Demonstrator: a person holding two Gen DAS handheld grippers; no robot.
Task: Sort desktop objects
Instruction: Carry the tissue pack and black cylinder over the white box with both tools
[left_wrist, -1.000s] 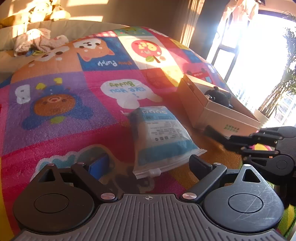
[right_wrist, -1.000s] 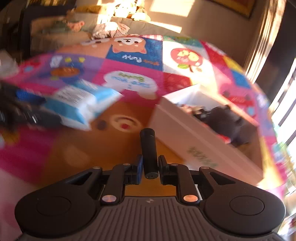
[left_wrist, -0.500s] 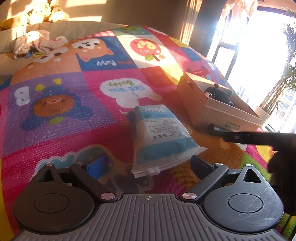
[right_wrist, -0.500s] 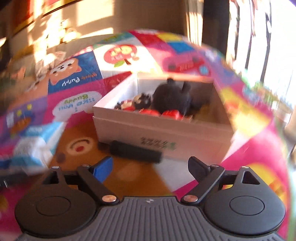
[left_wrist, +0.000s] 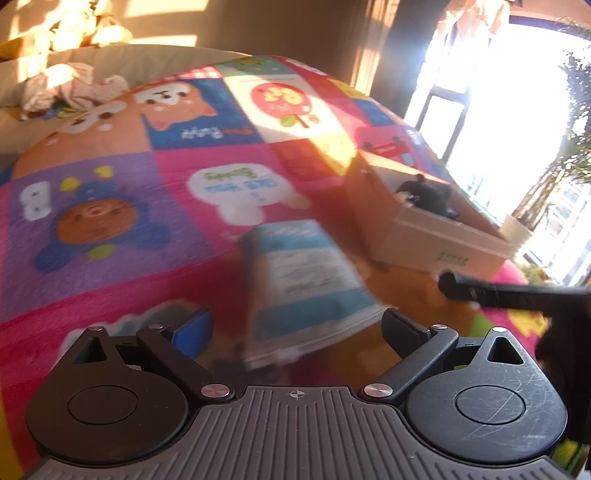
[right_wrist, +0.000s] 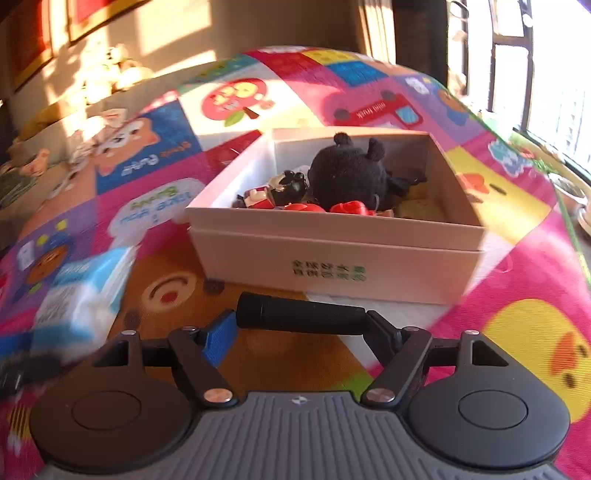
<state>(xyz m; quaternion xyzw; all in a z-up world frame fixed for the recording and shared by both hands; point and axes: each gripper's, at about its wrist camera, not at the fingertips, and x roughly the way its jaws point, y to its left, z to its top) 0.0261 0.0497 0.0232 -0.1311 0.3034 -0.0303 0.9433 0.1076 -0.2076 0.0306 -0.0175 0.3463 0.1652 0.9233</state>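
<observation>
Left wrist view: the left gripper opens wider over the blue-and-white plastic pouch, not yet gripping it.

Right wrist view: the right gripper closes endwise on the black cylindrical stick (apparently touching both pads), just before the white cardboard box; next, lift it in.

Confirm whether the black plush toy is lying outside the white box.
No: the black plush toy sits inside the white box, behind the small red figures.
</observation>
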